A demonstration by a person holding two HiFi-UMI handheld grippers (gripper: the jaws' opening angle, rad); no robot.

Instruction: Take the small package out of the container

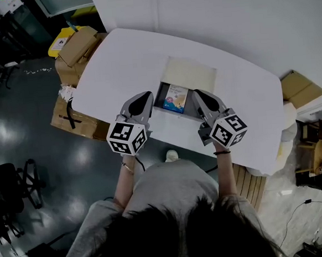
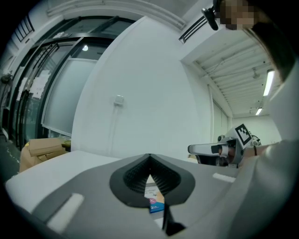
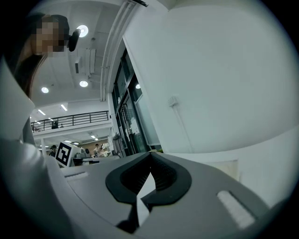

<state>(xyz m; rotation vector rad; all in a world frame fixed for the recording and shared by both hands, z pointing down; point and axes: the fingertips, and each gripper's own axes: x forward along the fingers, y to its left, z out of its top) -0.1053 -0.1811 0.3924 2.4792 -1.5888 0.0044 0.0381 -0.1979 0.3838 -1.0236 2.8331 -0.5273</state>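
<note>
- Small package (image 1: pixel 175 98): lies flat inside open box (image 1: pixel 190 72) on table (image 1: pixel 247 90), between both grippers.
- Left gripper (image 1: pixel 142 102), right gripper (image 1: pixel 201 101): jaws pressed together, nothing pinched.
- Package likely light, thin, glossy, bendable. Pinch raised edge, moderate force.

legible text: none | small blue-and-white printed package (image 1: pixel 175 98): print too small to read | white marker cubes (image 1: pixel 127 138): black square patterns only, unreadable as text
</note>
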